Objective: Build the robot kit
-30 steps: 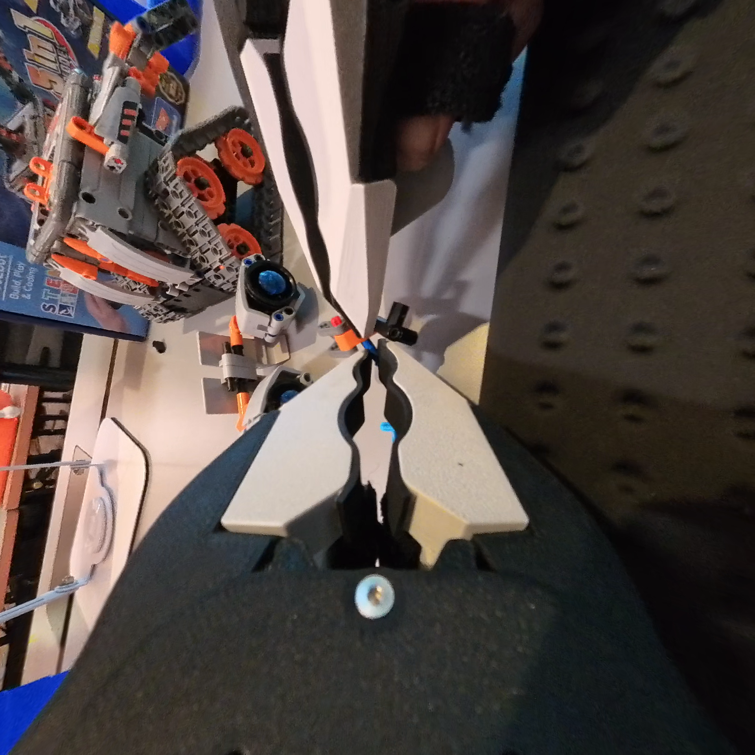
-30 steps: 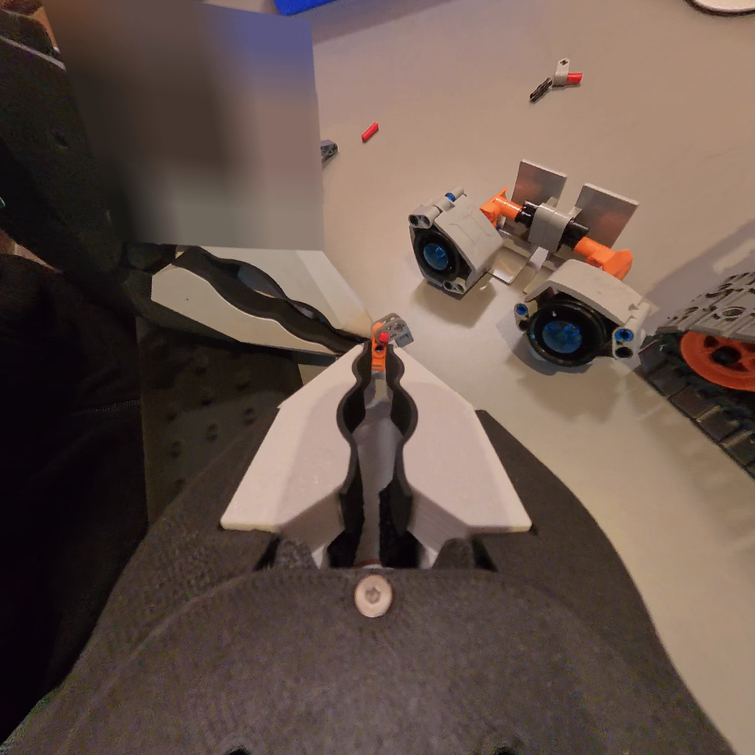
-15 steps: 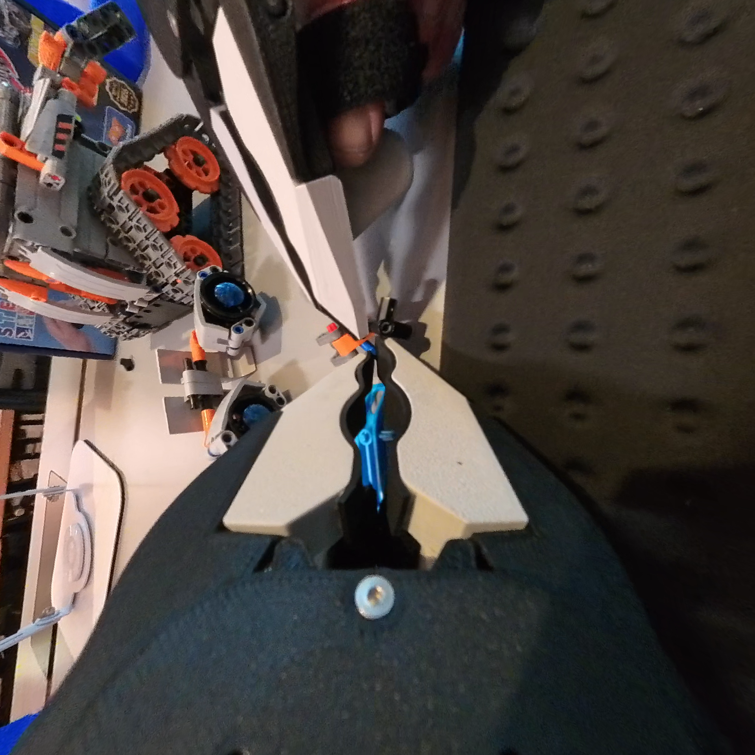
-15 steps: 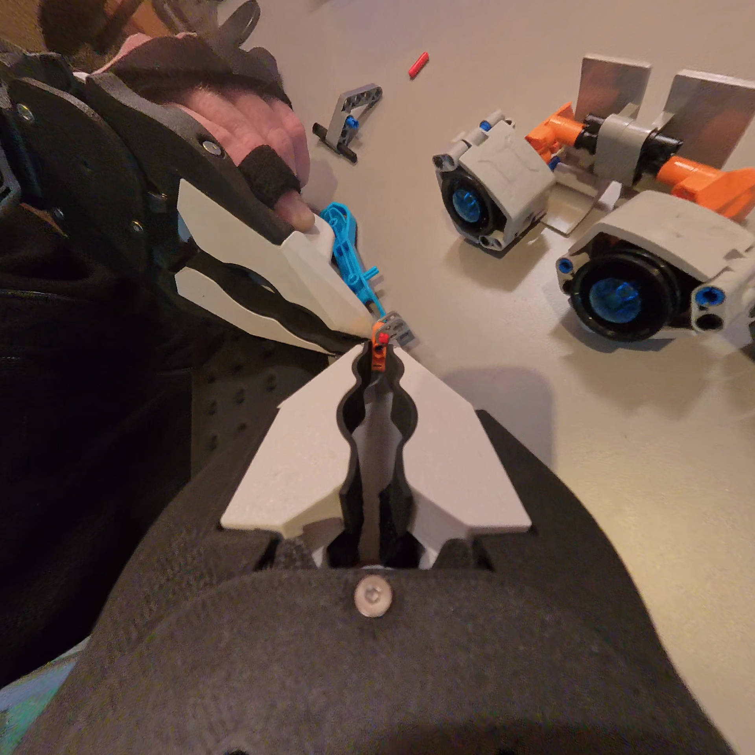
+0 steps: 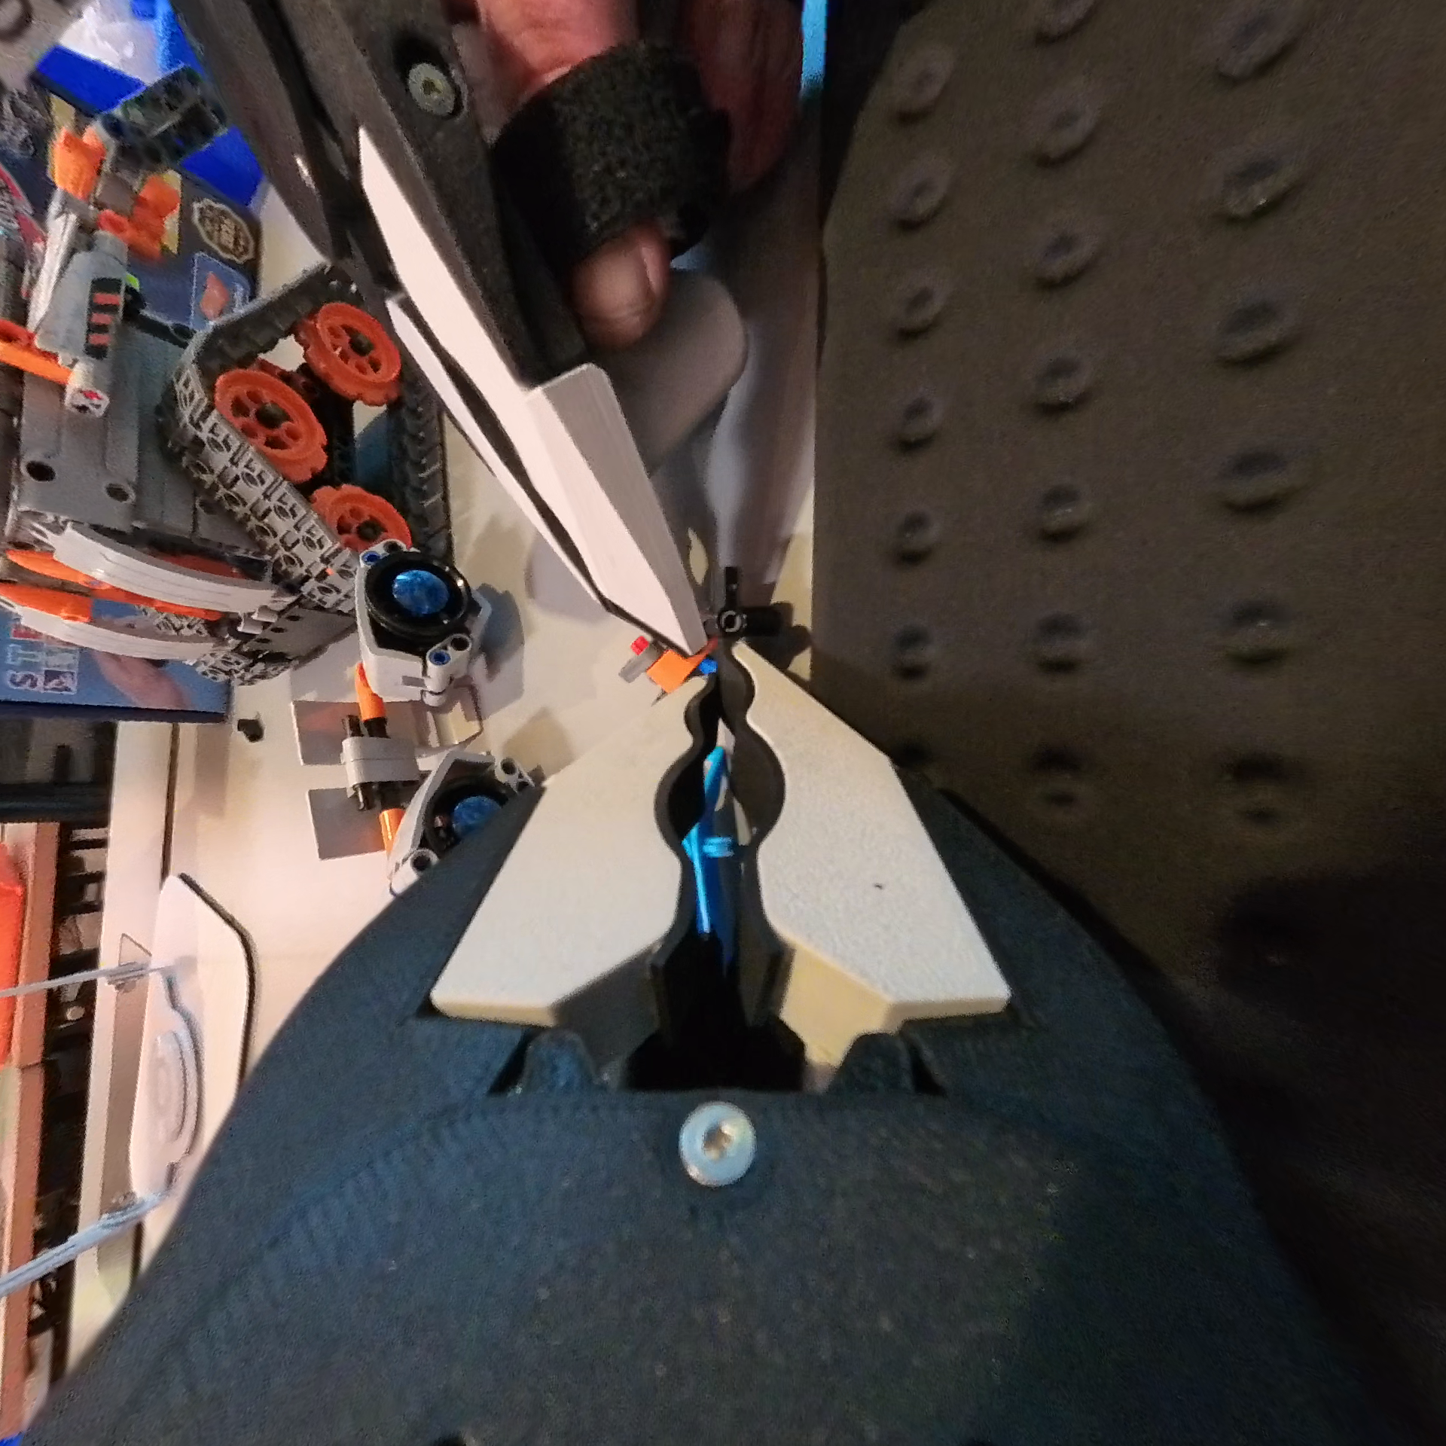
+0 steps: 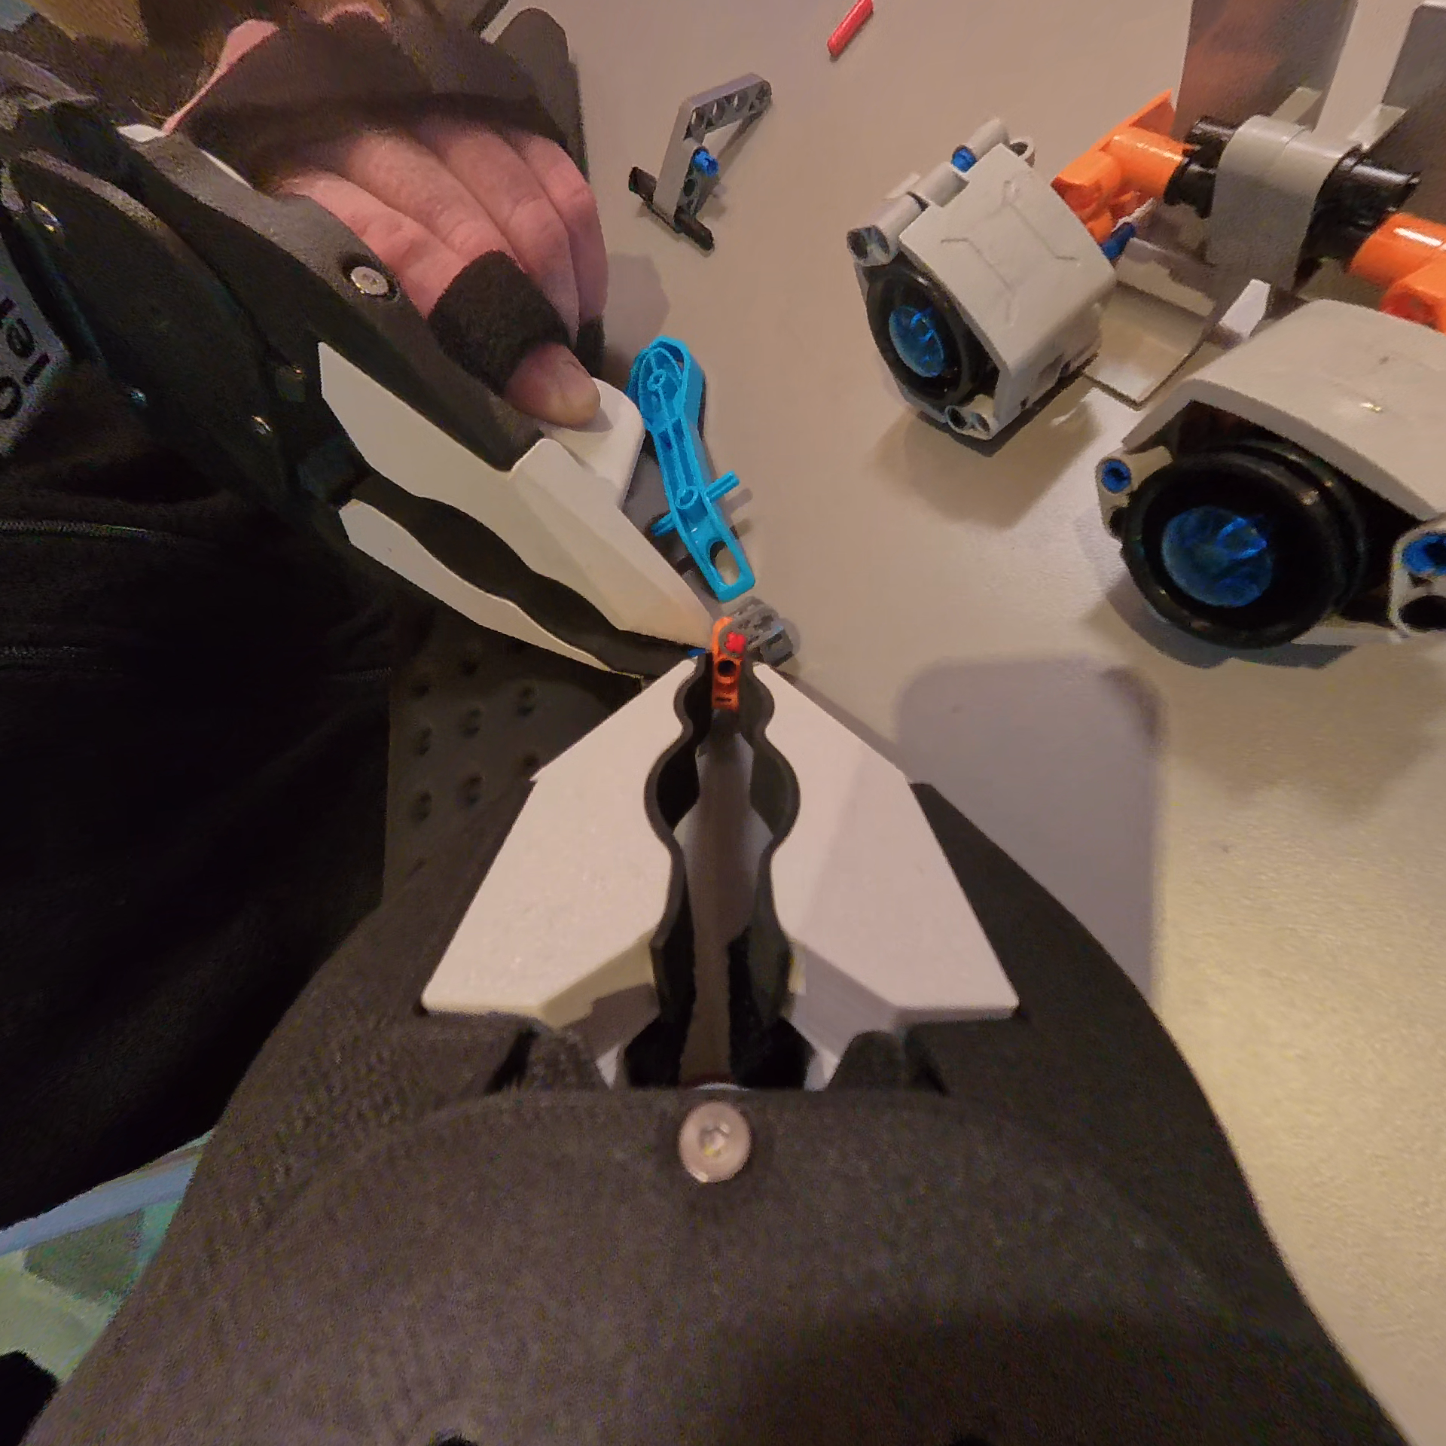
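My right gripper point(image 6: 726, 671) is shut on a small orange connector point(image 6: 728, 682) that carries a grey piece with a red pin point(image 6: 760, 632). It also shows in the left wrist view point(image 5: 692, 645), coming from above with the same orange piece point(image 5: 669, 667). My left gripper point(image 5: 724, 679) is shut, its tips touching the right gripper's tips and the small piece. A speck of blue shows at its tips. It also shows in the right wrist view point(image 6: 688, 635). A light-blue lever piece point(image 6: 688, 469) lies on the table just under and beside the left gripper, seen through the jaws point(image 5: 708, 849). A black cross connector point(image 5: 735, 620) lies just past the tips.
Two grey blocks with blue centres point(image 6: 978, 289) point(image 6: 1267, 501) sit to the right, joined by an orange and grey axle assembly point(image 6: 1267, 172). A grey bent beam point(image 6: 704, 149) and a red pin point(image 6: 849, 27) lie farther back. A tracked model with orange wheels point(image 5: 266, 422) stands beyond. A black studded mat point(image 5: 1134, 469) borders the table. My left and right fingertips are right by each other. Left tips and right tips are each some 20 centimeters from the grey bent beam point(image 6: 704, 149).
Both grippers stayed shut with tips together and came closer to the table. The blue lever piece has come into view beneath the left gripper.
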Demonstrator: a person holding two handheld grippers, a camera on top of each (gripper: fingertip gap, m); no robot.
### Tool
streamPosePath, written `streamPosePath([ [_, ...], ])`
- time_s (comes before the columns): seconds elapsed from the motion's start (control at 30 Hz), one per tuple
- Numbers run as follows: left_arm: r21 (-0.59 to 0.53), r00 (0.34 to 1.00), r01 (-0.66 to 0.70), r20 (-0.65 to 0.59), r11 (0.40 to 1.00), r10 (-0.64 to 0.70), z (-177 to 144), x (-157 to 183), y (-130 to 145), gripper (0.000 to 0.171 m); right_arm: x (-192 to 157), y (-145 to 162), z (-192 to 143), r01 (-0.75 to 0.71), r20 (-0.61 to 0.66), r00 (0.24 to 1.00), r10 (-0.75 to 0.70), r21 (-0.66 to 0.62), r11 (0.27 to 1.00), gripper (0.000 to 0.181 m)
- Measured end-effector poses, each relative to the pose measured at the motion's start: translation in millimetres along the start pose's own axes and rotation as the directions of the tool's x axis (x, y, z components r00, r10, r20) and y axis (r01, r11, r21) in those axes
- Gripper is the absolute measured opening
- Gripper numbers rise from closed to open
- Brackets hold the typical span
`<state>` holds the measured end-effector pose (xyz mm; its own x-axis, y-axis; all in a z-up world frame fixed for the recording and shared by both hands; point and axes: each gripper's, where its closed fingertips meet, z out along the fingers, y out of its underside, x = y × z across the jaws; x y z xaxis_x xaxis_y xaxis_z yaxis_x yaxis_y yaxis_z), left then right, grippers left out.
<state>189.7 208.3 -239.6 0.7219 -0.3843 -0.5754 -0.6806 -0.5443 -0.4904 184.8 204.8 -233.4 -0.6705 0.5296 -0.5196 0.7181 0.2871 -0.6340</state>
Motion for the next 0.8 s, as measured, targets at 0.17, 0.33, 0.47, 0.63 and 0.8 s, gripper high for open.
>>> streamPosePath([
  [0.17, 0.014, 1.000, 0.026, -0.017, 1.000, -0.025, 0, -1, -1, 0.000, 2, -1, -2, -0.021, 0.002, 1.000, 0.021, 0.013, 1.000, 0.005],
  [0.33, -0.004, 0.980, 0.163, -0.116, 0.987, -0.162, 1, -1, 4, 0.006, 11, 0, -5, -0.020, -0.065, 0.998, 0.022, 0.021, 1.000, 0.005],
  [0.47, -0.019, 0.959, 0.216, -0.185, 0.976, -0.216, -4, 0, 8, 0.014, 11, 0, -7, -0.013, -0.079, 0.997, 0.016, 0.035, 0.999, 0.005],
  [0.63, -0.032, 0.925, 0.250, -0.289, 0.968, -0.248, -3, 8, 6, 0.003, 9, 3, -10, -0.002, -0.089, 0.996, 0.006, 0.043, 0.999, 0.005],
  [0.8, -0.047, 0.902, 0.276, -0.332, 0.960, -0.275, -2, 9, 5, 0.003, 8, 1, -13, -0.003, -0.077, 0.997, 0.008, 0.071, 0.997, 0.005],
])
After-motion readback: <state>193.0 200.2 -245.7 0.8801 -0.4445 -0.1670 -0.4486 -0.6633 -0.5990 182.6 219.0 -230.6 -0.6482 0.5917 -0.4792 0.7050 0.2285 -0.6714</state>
